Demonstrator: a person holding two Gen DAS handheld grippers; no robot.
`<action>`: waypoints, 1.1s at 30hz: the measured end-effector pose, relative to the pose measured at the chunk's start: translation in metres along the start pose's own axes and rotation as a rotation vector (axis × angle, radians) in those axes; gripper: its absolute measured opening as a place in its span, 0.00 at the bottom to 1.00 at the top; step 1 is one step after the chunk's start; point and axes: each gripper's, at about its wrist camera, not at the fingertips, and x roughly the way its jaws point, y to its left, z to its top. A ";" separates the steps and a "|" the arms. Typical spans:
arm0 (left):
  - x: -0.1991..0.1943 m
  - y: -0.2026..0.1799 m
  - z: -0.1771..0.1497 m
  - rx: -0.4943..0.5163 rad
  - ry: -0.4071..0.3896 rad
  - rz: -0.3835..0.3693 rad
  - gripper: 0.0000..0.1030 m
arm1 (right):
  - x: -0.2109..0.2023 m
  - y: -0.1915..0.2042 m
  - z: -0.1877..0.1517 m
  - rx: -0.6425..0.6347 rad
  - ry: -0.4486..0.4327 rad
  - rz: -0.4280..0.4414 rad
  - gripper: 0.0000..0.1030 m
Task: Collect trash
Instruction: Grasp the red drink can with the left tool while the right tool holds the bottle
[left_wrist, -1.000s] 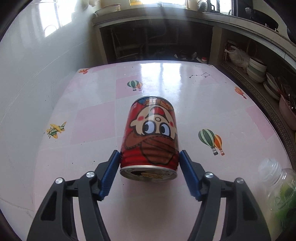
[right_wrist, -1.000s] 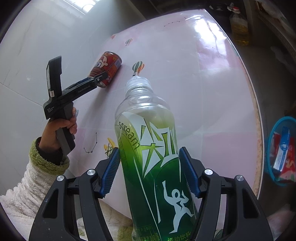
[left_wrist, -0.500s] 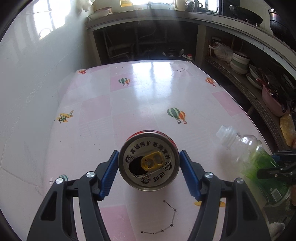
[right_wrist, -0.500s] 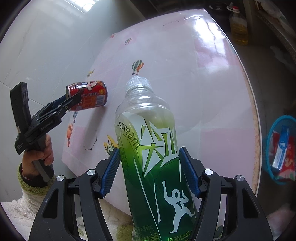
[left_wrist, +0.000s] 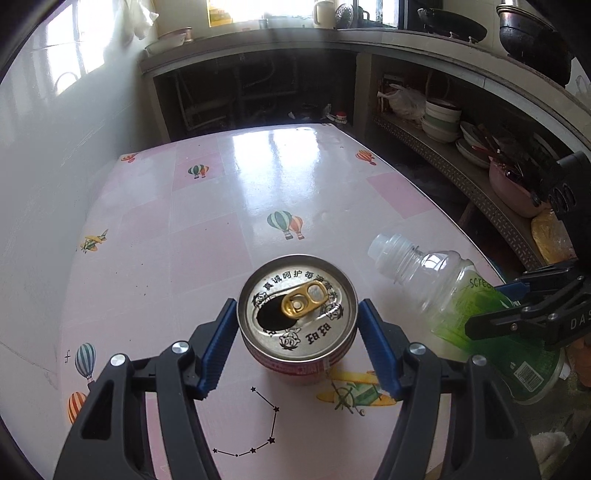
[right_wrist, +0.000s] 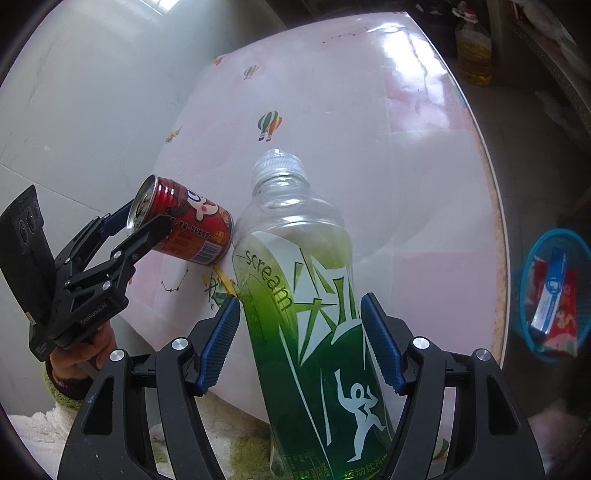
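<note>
Trash is up off the table (left_wrist: 221, 206) in both grips. The drink can (left_wrist: 297, 317) sits clamped in the left gripper (left_wrist: 297, 302), ribbed blue pads (left_wrist: 218, 350) pressing on either side of its rim end. That gripper points steeply down at the table. The can's silver lid faces straight back at the camera, gold pull-tab bent up over a dark open mouth. From the right wrist view the can lies tipped over above the near left part of the table. Its body is glossy red with a cartoon face and a barcode, and its base end is just beside the bottle's shoulder. A bare hand (right_wrist: 79, 354) in a fluffy green-white sleeve (right_wrist: 62, 391) grips the black handle from below.

The right gripper (right_wrist: 300, 299) angles steeply down too. Its jaws have just been easing apart, with the plastic bottle (right_wrist: 295, 258) between them and the blue pads lying along its green-labelled sides. Smooth clear plastic up top, ridged translucent cap (right_wrist: 279, 164), white jagged print and a leaping figure lower down. The bottle leans over the table's near edge, cap aimed across the top.

The table wears a shiny pink-and-white checked cover with balloons and little planes. A blue mesh basket (right_wrist: 524, 266) stands on the floor past the table's right edge, with wrappers inside.
</note>
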 end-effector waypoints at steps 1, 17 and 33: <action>0.000 0.000 0.000 -0.002 -0.005 -0.001 0.62 | 0.000 0.001 0.002 -0.007 0.000 -0.001 0.66; 0.013 -0.001 -0.006 -0.052 0.014 0.020 0.62 | 0.017 -0.003 0.000 0.034 0.027 0.023 0.59; 0.003 -0.008 -0.013 -0.058 0.024 0.054 0.62 | -0.003 -0.014 -0.008 0.052 -0.012 0.040 0.59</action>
